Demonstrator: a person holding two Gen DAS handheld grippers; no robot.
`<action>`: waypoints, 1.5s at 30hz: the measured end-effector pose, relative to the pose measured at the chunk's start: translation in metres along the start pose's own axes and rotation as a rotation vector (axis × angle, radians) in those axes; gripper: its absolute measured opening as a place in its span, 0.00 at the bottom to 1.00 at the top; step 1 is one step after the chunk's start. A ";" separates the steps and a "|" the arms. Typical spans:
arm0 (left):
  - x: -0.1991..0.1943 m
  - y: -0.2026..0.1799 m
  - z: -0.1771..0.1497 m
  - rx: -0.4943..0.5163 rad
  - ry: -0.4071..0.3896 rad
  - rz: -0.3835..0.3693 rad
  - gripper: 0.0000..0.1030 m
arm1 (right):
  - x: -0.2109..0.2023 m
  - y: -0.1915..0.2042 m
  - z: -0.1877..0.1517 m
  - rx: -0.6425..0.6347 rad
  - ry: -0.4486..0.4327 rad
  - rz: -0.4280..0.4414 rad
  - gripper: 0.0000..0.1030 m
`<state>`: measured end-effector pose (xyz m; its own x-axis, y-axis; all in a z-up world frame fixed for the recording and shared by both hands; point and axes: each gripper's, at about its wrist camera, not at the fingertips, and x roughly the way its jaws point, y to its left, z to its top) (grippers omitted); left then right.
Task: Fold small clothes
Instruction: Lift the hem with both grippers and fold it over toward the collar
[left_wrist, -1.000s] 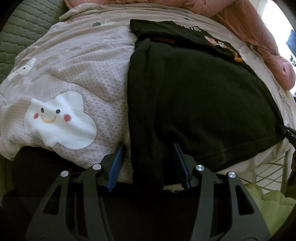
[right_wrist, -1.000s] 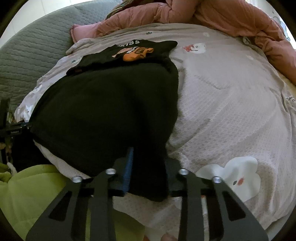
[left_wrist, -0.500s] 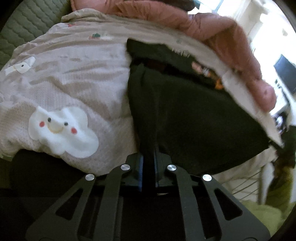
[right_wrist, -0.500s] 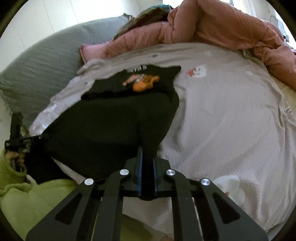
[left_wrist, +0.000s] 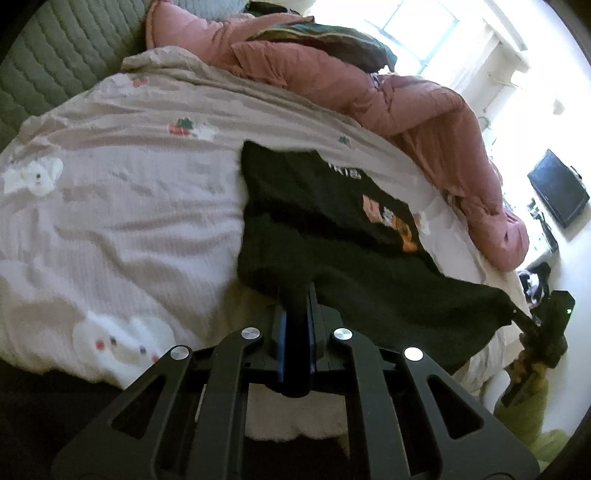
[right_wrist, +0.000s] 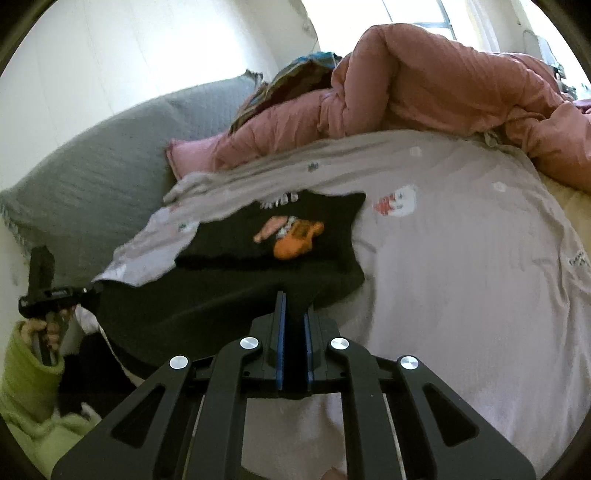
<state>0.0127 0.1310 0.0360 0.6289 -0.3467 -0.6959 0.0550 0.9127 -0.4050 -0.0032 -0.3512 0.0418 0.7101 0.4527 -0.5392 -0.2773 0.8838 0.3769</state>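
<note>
Left gripper (left_wrist: 295, 306): clamped on the near hem corner of the black shirt (left_wrist: 332, 236), cloth bunched between the blue pads. In the right wrist view it shows at far left (right_wrist: 86, 291), pinching the same hem, held by a hand (right_wrist: 40, 328) in a green sleeve (right_wrist: 26, 373).

Right gripper (right_wrist: 294, 310): clamped on the other near hem corner of the shirt (right_wrist: 229, 291).

Black shirt: lies on the bed, near edge raised and stretched between the two grippers, far part flat on the sheet with its orange print (right_wrist: 295, 236) facing up.

Bed sheet (right_wrist: 461, 240): pale pink with white cartoon patches, wrinkled, under the shirt.

Pink duvet (right_wrist: 424, 85): heaped along the far side, well apart from the shirt.

Grey headboard (right_wrist: 103, 155): far left.

Risks, as judged:
- Thin pinch at each corner; the cloth may slip free if pulled hard.
- Uneven travel of the two hands would skew the fold.
- Dragging could pull the flat far part out of place and rumple the sheet.
</note>
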 end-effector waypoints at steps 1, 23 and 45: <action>0.002 0.001 0.006 -0.006 -0.005 -0.003 0.02 | 0.002 -0.001 0.005 0.000 -0.007 -0.005 0.07; 0.053 0.015 0.105 -0.098 -0.092 -0.041 0.02 | 0.091 -0.027 0.105 0.051 -0.015 -0.065 0.07; 0.163 0.053 0.144 -0.180 -0.028 0.063 0.03 | 0.215 -0.070 0.111 0.110 0.145 -0.212 0.07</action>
<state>0.2297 0.1542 -0.0135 0.6480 -0.2816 -0.7077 -0.1232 0.8782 -0.4622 0.2403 -0.3287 -0.0166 0.6422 0.2786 -0.7141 -0.0550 0.9460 0.3196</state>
